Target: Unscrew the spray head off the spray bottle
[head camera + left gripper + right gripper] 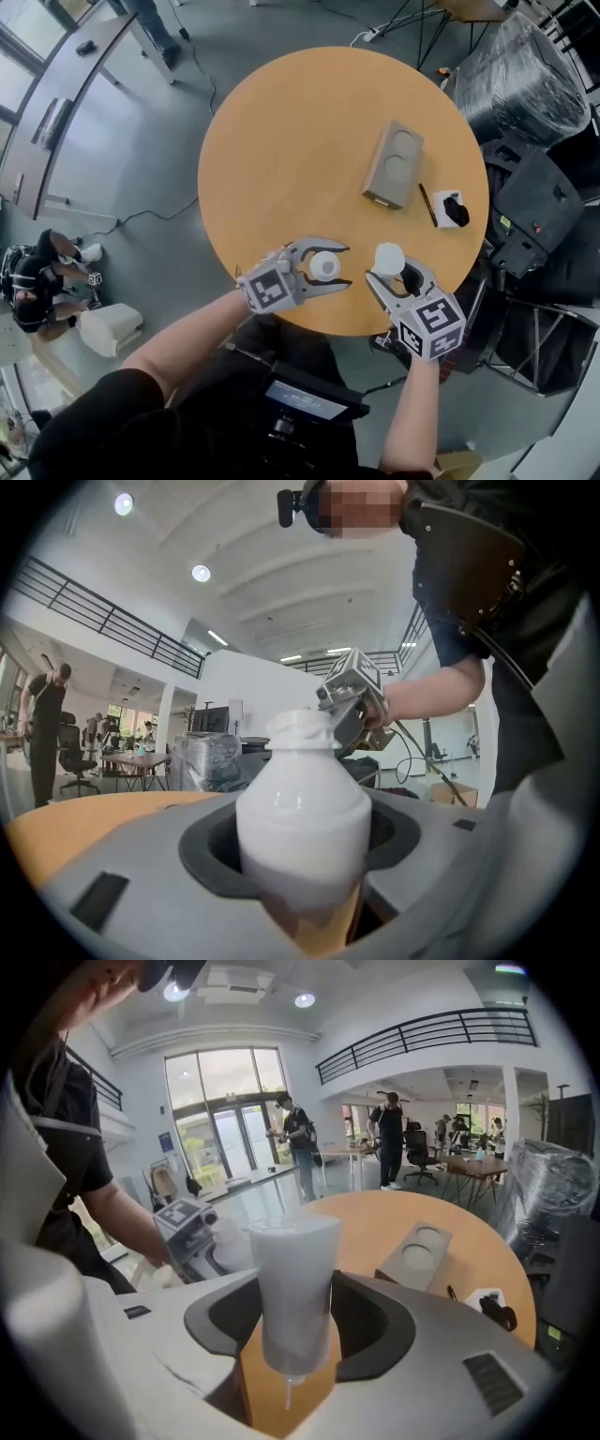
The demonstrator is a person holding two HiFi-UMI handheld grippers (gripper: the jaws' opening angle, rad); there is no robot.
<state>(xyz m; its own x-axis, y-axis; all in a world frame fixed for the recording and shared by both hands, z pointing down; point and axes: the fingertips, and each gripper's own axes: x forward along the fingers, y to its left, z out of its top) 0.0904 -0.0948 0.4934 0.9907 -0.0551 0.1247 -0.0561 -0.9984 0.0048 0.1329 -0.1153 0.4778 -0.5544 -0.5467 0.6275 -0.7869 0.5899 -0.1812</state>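
Over the table's (281, 141) near edge, my left gripper (343, 266) clenches the bottle (302, 827). My right gripper (392, 272) clamps the spray head (292, 1288), whose thin tube is blurry.

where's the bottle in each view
Head view: bottle low centre, in the left gripper.
Left gripper view: bottle dead centre, between the jaws.
Right gripper view: bottle small, left of centre, beside the spray head.
Shared landmark: the round table.
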